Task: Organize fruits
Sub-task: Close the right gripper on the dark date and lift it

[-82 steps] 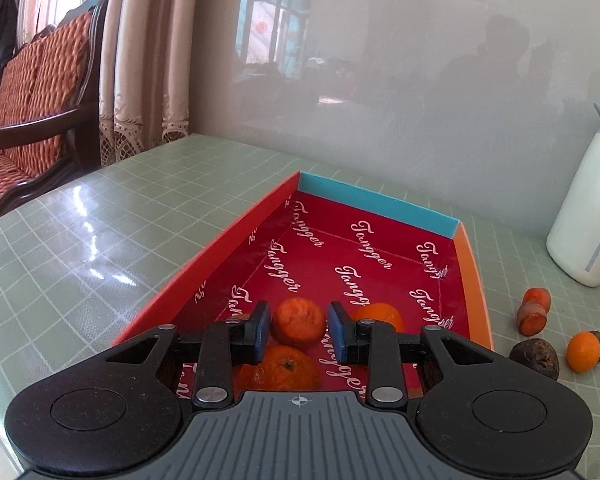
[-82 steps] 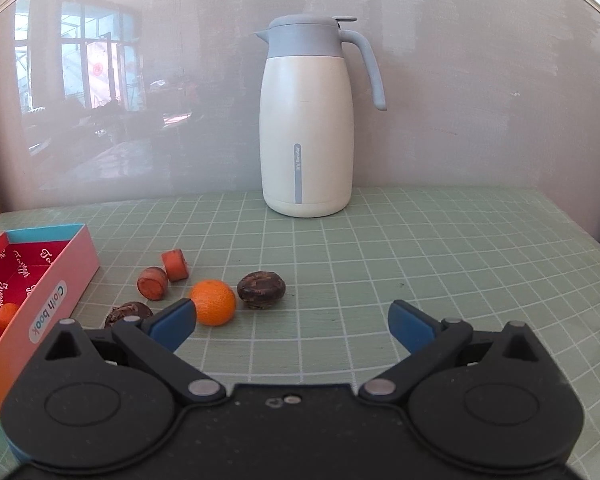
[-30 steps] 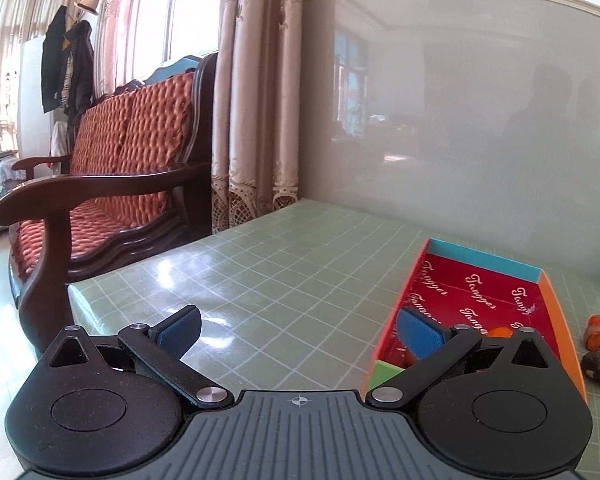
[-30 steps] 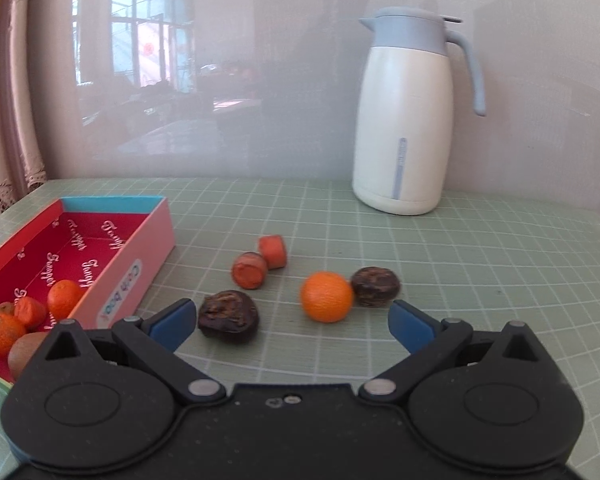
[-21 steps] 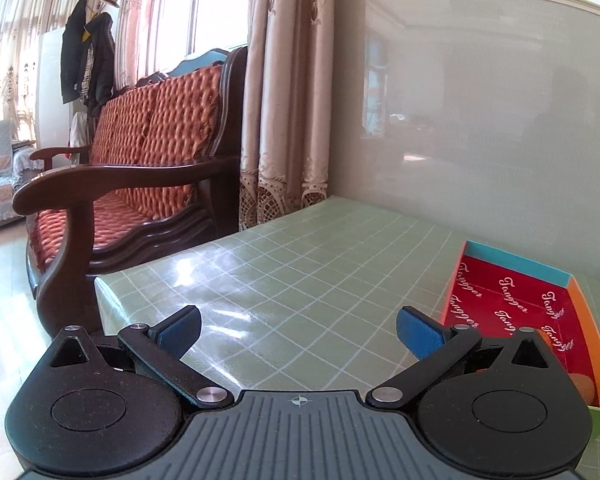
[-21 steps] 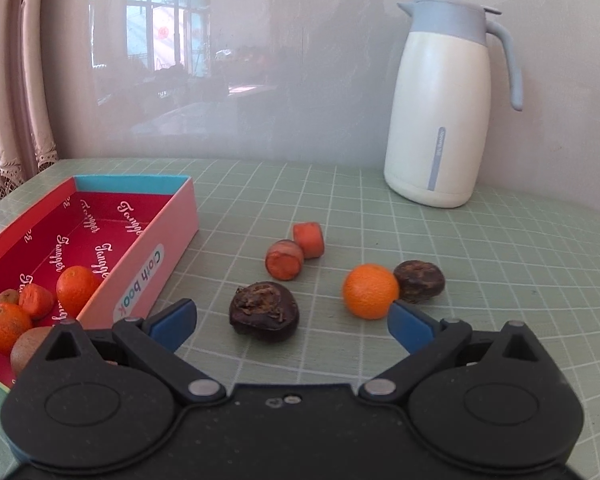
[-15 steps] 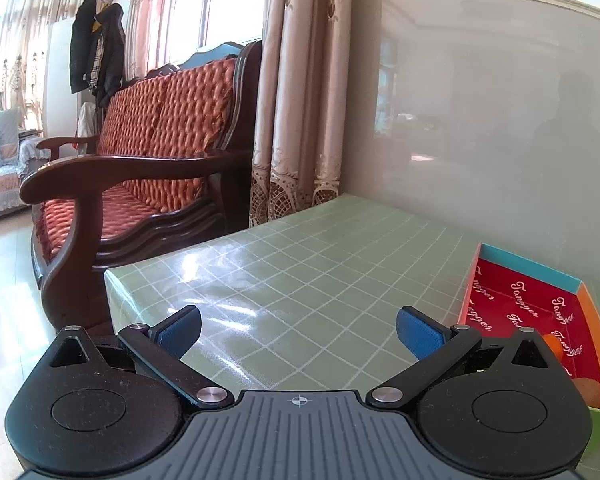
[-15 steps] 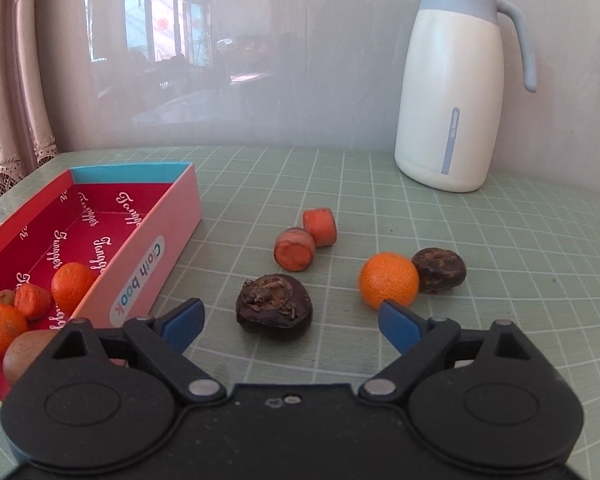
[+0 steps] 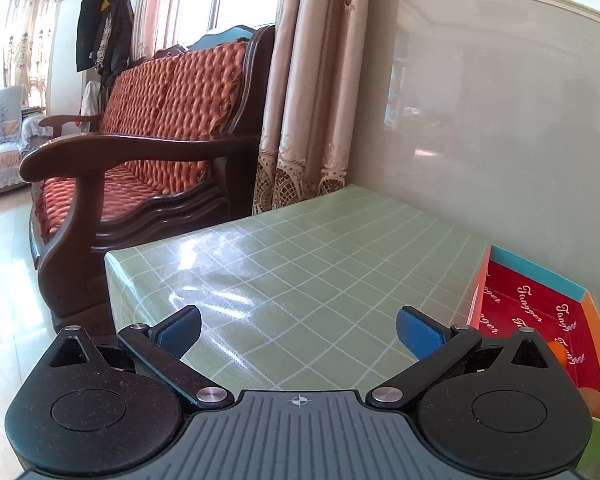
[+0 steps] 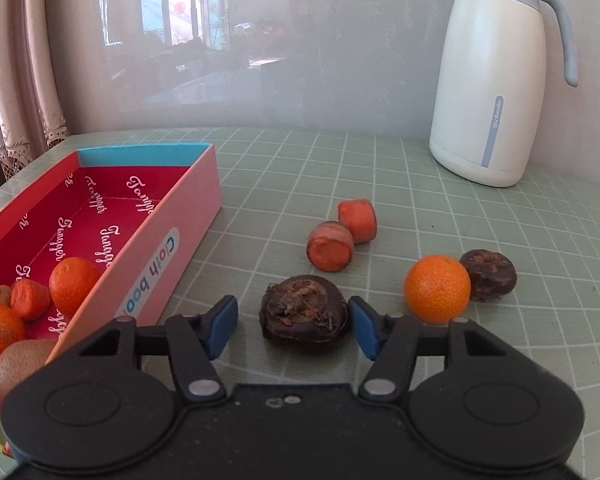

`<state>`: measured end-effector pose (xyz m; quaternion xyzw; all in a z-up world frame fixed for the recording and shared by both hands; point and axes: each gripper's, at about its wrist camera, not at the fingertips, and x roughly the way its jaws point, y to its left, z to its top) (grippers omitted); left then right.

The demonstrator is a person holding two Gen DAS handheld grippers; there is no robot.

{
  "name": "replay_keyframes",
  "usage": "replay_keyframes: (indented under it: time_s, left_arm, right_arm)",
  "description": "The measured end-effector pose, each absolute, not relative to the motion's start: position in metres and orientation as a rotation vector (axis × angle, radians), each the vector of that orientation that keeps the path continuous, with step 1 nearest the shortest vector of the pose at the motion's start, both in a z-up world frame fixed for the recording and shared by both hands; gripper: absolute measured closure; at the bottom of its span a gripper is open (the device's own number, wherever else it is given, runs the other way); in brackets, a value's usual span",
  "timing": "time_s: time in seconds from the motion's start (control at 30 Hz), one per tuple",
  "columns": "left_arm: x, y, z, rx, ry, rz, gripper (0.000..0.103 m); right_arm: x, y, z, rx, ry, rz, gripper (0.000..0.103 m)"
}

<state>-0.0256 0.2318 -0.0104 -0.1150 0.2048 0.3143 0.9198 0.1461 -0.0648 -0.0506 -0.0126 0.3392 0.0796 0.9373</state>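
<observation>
In the right wrist view a dark brown wrinkled fruit (image 10: 304,310) lies on the green table between the two blue pads of my right gripper (image 10: 294,326); the jaws stand partly closed on either side of it with small gaps. An orange (image 10: 437,288), a second dark fruit (image 10: 489,275) and two orange-red pieces (image 10: 331,246) lie beyond. The red-lined box (image 10: 168,240) at the left holds several oranges (image 10: 74,285) and a kiwi (image 10: 18,364). My left gripper (image 9: 299,330) is wide open and empty over the table, with the box (image 9: 536,280) at its right.
A white thermos jug (image 10: 496,76) stands at the back right by the wall. A wooden sofa (image 9: 140,152) and curtains (image 9: 316,92) stand beyond the table's left edge (image 9: 112,272).
My right gripper moved forward and down to the dark fruit and narrowed its jaws around it. My left gripper left the box, opened wide and swung left toward the sofa.
</observation>
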Motion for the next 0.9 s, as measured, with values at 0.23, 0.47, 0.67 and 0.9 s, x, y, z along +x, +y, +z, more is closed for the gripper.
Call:
replay_keyframes:
  time_s: [0.23,0.47,0.67,0.9]
  left_arm:
    - [-0.0231,0.2294,-0.0106,-0.219,0.428,0.64,0.0]
    - [-0.0227,0.2284,-0.0109,-0.217,0.43,0.642,0.0]
    - [-0.0226,0.225,-0.0114,-0.199,0.429,0.641,0.0]
    - [-0.0214,0.2235,-0.0114,-0.195,0.432,0.64,0.0]
  right_arm:
    - [0.152,-0.0617,-0.0514,-0.054,0.696,0.164,0.048]
    - [0.1521,-0.0615,-0.0514,-0.063,0.694,0.168,0.055]
    - [0.1517,-0.0617,-0.0512,-0.067,0.695,0.169,0.054]
    - [0.1461,-0.0618,-0.0496,-0.069,0.693,0.185,0.056]
